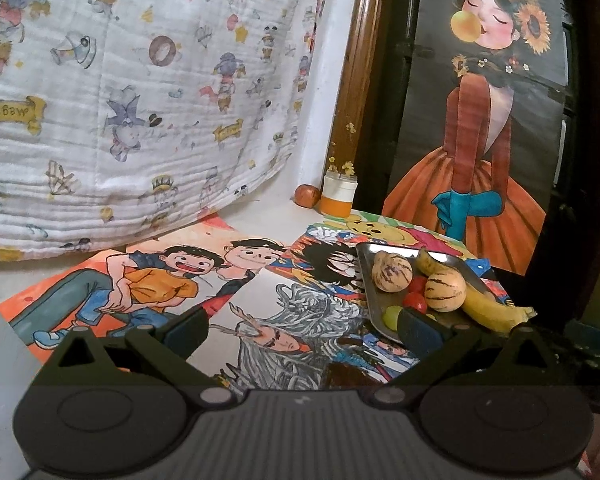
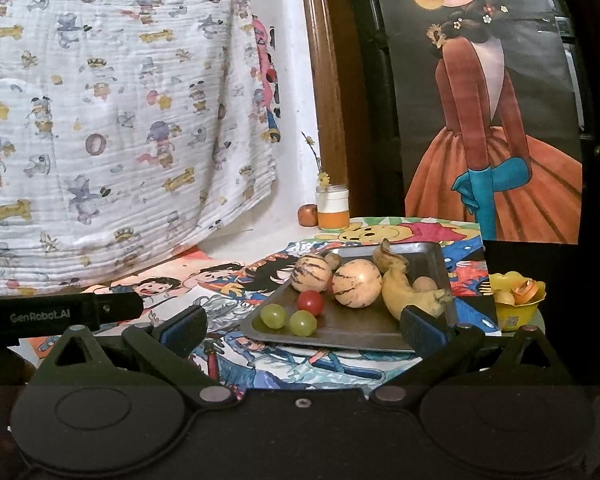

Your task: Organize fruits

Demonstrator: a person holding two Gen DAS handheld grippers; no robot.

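Hovering, left gripper (image 1: 304, 326): jaws standing wide apart, gripping nothing, over the drawings just beside the tray's near-left corner.
Hovering, right gripper (image 2: 304, 326): jaws standing wide apart, gripping nothing, at the tray's near edge.
Lying, metal tray (image 2: 352, 334): resting on the cartoon drawings (image 1: 148, 280) covering the bench.
Sitting in tray, near: two green grapes (image 2: 288, 319), touching; one cherry tomato (image 2: 310, 302) just behind them.
Sitting in tray, middle: two striped melons (image 2: 334, 280), side by side; banana (image 2: 404, 292) lying to their right.
Standing right of tray: yellow bowl (image 2: 516, 312) holding fruit pieces.
Standing far, by the wall: orange-and-white jar (image 2: 333, 208); small apple (image 2: 308, 214) just beside it.
Hanging behind: printed cloth (image 1: 132, 92); poster (image 1: 488, 112) showing a figure in an orange dress.
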